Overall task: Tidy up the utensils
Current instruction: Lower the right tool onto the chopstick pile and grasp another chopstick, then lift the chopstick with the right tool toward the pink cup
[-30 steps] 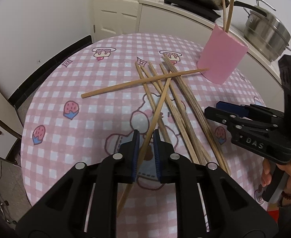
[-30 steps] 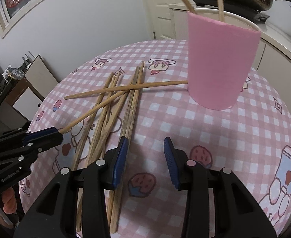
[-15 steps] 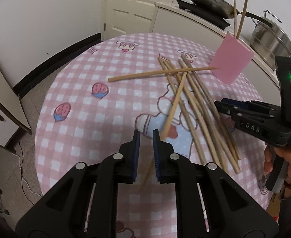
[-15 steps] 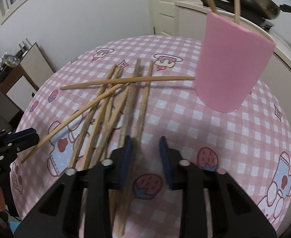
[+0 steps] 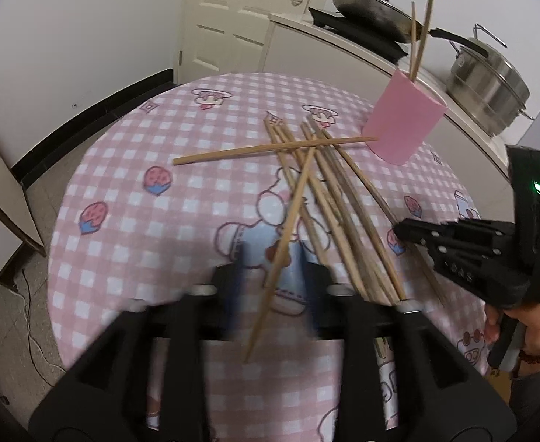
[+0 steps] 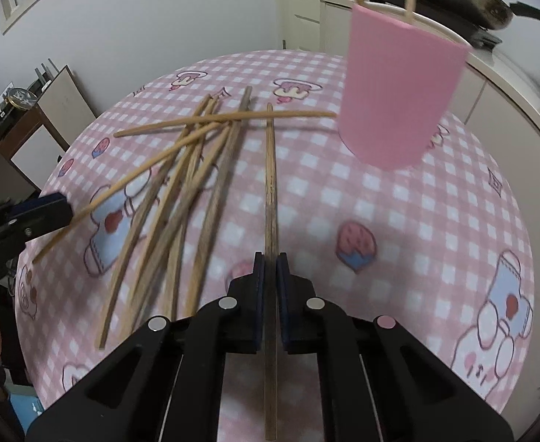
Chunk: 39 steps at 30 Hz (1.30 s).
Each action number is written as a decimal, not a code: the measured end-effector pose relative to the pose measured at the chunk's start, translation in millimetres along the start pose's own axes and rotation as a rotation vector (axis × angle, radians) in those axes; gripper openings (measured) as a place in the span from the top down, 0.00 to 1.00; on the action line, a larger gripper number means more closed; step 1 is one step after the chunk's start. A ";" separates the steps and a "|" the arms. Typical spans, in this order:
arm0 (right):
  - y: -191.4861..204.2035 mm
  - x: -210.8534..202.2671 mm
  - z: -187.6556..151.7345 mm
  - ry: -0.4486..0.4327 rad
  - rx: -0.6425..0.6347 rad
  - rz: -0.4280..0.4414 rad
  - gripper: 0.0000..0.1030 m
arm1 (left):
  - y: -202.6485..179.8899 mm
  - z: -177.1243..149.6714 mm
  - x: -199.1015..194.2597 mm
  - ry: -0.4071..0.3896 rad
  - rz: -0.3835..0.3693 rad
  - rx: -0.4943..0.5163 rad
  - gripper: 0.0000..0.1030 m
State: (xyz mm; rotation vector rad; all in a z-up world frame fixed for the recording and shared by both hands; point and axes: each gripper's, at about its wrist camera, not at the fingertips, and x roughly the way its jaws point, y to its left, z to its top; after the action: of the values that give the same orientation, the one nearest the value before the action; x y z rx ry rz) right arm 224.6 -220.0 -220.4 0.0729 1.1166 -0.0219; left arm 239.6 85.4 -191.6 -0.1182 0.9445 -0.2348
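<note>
Pink checked cloth covers your round worktop [image 6: 399, 221]. Your right gripper [image 6: 270, 269] has its fingers closed tight on one dark wooden chopstick [image 6: 270, 184]. Your left gripper [image 5: 271, 276] fingers are opening around a light bamboo chopstick [image 5: 292, 221]. Near the far edge stands the pink paper cup [image 6: 399, 88].

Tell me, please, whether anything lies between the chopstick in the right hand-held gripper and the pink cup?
Nothing visible does: the right hand-held gripper clamps the dark chopstick, and only bare checked tablecloth separates it from the pink cup.

chopsticks on table [image 6: 211, 184]: about nine | chopsticks in cup [image 5: 419, 37]: two | pink cup [image 6: 399, 95]: one
</note>
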 end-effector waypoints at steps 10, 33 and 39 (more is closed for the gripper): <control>-12.7 -22.8 -32.1 0.021 0.014 0.050 0.95 | -0.7 -9.3 23.7 0.062 0.081 0.023 0.90; -3.4 -14.7 -15.7 0.009 0.005 0.060 0.85 | 11.1 -20.4 13.3 0.105 0.085 -0.005 0.93; 0.9 5.9 12.8 0.015 -0.020 0.044 0.86 | 14.4 8.2 36.1 0.118 0.102 0.012 0.93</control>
State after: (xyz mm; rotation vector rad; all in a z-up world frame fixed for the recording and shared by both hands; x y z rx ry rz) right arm 238.7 -219.8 -220.1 0.0805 1.1297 0.0293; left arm 268.7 90.4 -218.1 -0.0451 1.0635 -0.1539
